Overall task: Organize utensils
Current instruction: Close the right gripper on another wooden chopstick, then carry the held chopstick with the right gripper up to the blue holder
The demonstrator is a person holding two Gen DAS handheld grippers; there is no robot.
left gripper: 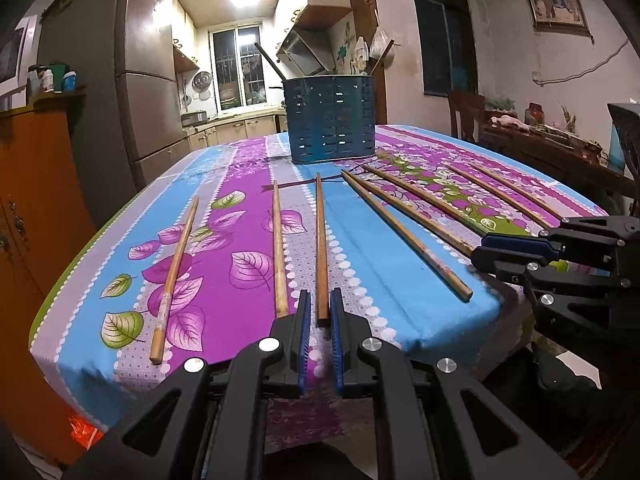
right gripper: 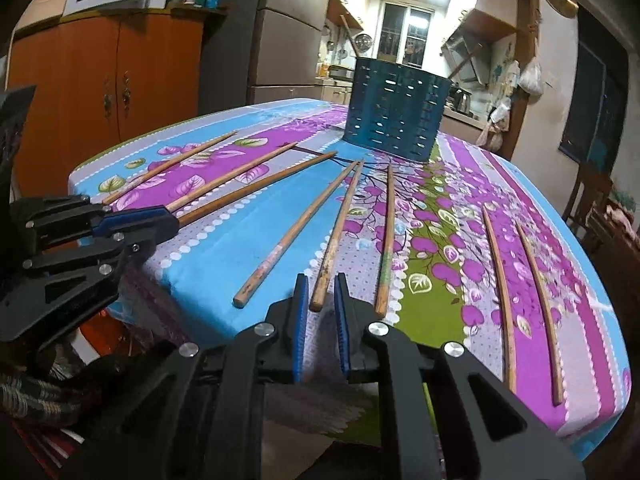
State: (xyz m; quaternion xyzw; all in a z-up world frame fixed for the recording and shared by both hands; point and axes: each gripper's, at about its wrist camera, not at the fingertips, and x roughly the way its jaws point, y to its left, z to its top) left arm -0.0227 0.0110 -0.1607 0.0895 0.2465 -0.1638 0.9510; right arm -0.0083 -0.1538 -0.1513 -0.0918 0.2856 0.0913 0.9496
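Here the tabletop (left gripper: 420, 320) is taking up most of both views, and it is wearing a bright cloth (left gripper: 240, 200) with blue and purple stripes, leaves and one green band. At the far middle of it a dark blue utensil holder (left gripper: 330, 120) with rows of slots is standing upright, well apart from both hands.

Between the holder and the near edge, eight wooden chopsticks (right gripper: 498, 292) are lying flat on the cloth, apart from one another like a fan. Their thin tips are pointing toward the holder and their thick ends are pointing toward the near edge. None of them is lying in the holder.

The left tongs (left gripper: 320, 296) are reaching over the near edge, left of the middle. Their blue pads are closing tightly around the thick end of one chopstick (left gripper: 321, 248), the third from the left, which is resting along the cloth.

The right tongs (right gripper: 322, 280) are working just to the right of them, also at the near edge. Their pads are sitting narrowly on both sides of the near end of the fifth chopstick (right gripper: 336, 236), so they are gripping it there. The two chopsticks at the far right are lying away from both tongs.
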